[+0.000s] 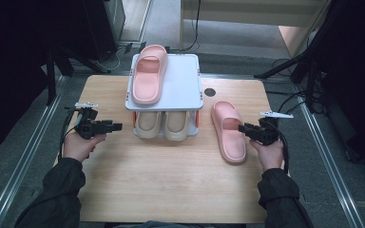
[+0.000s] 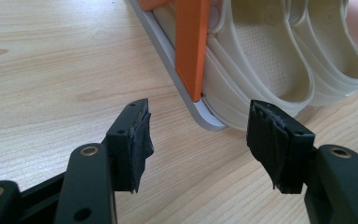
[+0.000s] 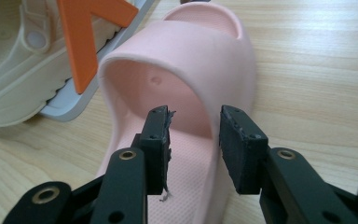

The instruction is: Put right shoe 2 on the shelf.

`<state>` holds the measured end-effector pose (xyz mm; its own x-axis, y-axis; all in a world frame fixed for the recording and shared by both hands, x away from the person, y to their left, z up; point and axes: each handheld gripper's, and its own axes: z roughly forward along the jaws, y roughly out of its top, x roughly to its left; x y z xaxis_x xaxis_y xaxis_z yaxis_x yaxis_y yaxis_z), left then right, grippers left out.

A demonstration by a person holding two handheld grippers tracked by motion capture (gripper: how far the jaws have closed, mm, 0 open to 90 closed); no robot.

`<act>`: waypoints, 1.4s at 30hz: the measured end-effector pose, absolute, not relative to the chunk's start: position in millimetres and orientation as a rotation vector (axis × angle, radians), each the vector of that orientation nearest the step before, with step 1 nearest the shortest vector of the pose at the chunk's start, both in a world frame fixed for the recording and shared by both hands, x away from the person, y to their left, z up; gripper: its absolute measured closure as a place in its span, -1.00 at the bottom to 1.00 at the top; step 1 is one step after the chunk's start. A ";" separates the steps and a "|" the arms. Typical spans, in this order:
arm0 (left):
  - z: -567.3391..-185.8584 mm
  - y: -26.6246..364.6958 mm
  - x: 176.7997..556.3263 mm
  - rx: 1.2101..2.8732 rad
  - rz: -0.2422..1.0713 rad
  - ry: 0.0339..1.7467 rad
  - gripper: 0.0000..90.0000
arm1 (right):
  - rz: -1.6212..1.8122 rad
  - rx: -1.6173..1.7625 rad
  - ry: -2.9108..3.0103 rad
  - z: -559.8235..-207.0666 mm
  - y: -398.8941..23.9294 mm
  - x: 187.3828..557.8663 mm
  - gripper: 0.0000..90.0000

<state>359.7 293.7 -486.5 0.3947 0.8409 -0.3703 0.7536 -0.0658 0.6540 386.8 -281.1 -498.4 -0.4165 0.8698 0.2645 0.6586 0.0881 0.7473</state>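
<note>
The pink slipper lies flat on the table, just to the right of the little white shoe rack. Its twin already sits on the top shelf. The right gripper hangs over the slipper with its jaws partly apart and nothing in them. A good grab would pinch the strap's edge firmly. The left gripper is wide and empty beside the cream slippers. The rack's far legs are hidden.
</note>
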 end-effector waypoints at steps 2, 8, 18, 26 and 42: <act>-485.8 294.4 359.4 1.833 0.126 1.379 -0.11 | 1.241 1.536 2.107 -499.1 -281.9 387.6 0.42; -482.9 292.6 353.4 1.832 0.122 1.361 -0.11 | 1.245 1.539 2.098 -502.4 -280.3 393.2 0.40; -483.6 297.2 340.2 1.834 0.124 1.369 -0.12 | 1.189 1.564 2.107 -511.1 -274.2 410.0 0.36; -484.1 302.2 328.5 1.815 0.128 1.376 -0.12 | 1.153 1.585 2.113 -516.8 -273.3 421.9 0.36; -485.7 305.4 315.9 1.821 0.134 1.378 -0.12 | 1.143 1.642 2.100 -516.2 -276.2 435.6 0.66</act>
<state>315.9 305.4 -485.7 0.3933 0.8385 -0.3771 0.7502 -0.0555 0.6589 435.6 -276.2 -516.2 -0.3395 0.9021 0.2666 0.7134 0.0622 0.6979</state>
